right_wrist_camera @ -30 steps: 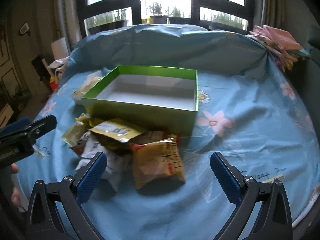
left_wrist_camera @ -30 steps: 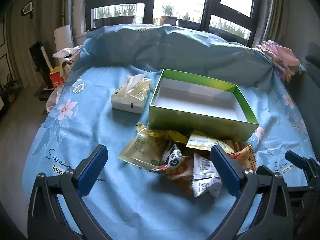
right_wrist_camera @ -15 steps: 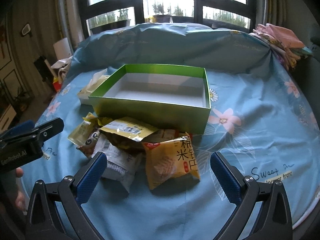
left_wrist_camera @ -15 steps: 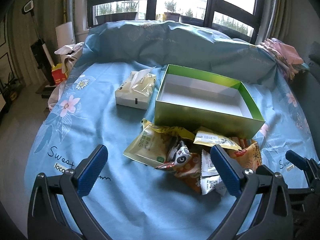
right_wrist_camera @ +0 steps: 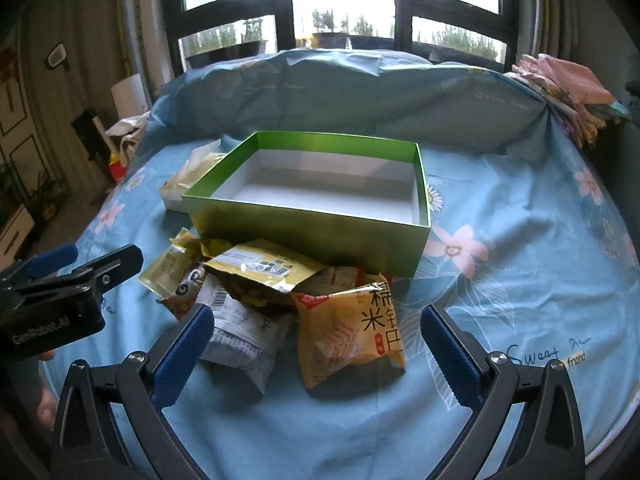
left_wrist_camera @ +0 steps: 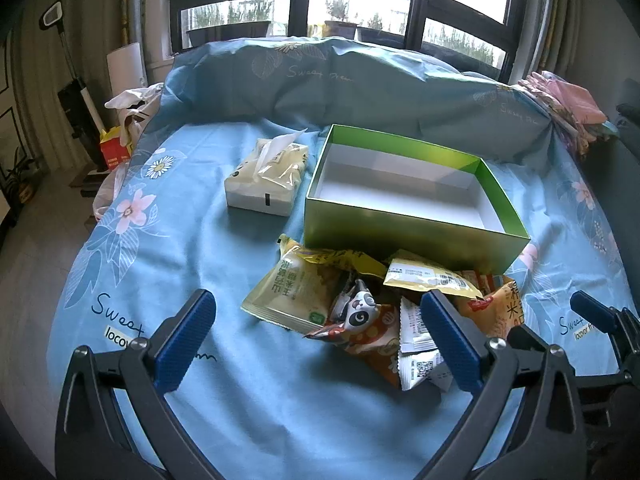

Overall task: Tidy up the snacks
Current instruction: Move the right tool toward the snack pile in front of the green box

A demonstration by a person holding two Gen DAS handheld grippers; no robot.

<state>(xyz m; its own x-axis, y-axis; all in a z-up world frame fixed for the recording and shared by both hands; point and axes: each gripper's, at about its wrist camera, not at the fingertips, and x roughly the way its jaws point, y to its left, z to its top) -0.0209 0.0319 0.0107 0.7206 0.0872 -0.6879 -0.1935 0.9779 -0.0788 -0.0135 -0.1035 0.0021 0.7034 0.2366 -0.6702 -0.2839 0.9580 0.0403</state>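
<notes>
An empty green box [left_wrist_camera: 404, 232] [right_wrist_camera: 304, 228] with a white inside stands on the blue floral cloth. A heap of snack packets lies against its near wall: a pale yellow pack [left_wrist_camera: 294, 288], a panda-print pack [left_wrist_camera: 360, 312], a white pack [right_wrist_camera: 244, 330] and an orange rice-cracker pack [right_wrist_camera: 352, 330]. My left gripper [left_wrist_camera: 316, 332] hovers open just short of the heap's left side. My right gripper [right_wrist_camera: 314, 342] hangs open over the white and orange packs. Neither holds anything.
A tissue pack [left_wrist_camera: 266, 178] sits left of the box. The cloth rises into a ridge [left_wrist_camera: 360, 76] behind it, with folded fabrics [right_wrist_camera: 568, 92] at the far right. The left gripper [right_wrist_camera: 60, 276] shows at the right view's left edge.
Both grippers have pulled back and risen a little, so the box and the heap sit lower and closer in each view. Both stayed open and no packet moved.
</notes>
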